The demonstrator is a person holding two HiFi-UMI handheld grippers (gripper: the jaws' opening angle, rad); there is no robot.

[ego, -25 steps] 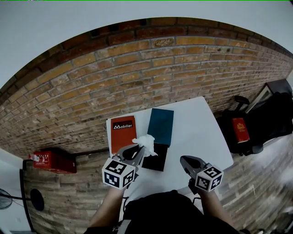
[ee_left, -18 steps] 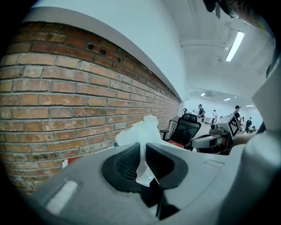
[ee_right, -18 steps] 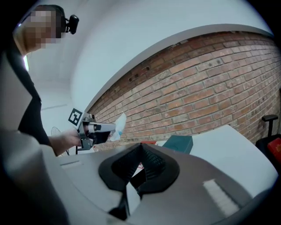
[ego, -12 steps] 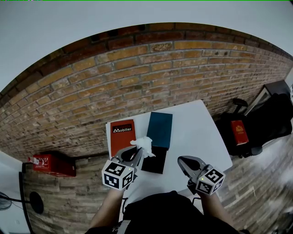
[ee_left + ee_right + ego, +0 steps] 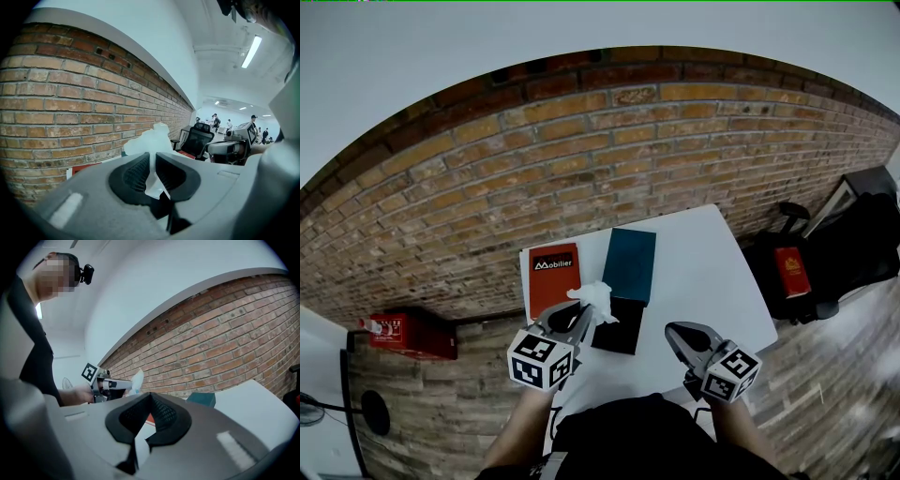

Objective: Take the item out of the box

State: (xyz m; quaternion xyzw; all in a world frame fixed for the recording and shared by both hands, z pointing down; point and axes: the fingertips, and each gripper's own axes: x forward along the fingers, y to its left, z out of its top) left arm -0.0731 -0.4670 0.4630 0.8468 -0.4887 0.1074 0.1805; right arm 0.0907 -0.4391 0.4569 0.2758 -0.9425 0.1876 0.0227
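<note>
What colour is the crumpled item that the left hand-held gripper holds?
White; the crumpled item shows best in the left gripper view.

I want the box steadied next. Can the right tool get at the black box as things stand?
Probably yes: the right tool is empty, with bare table between it and the black box.

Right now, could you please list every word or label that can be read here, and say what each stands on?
"Mobilier": white on a black label on the red box.
Red case on the floor: pale label, too small to read.
Red item at far right: print too blurred to read.
</note>
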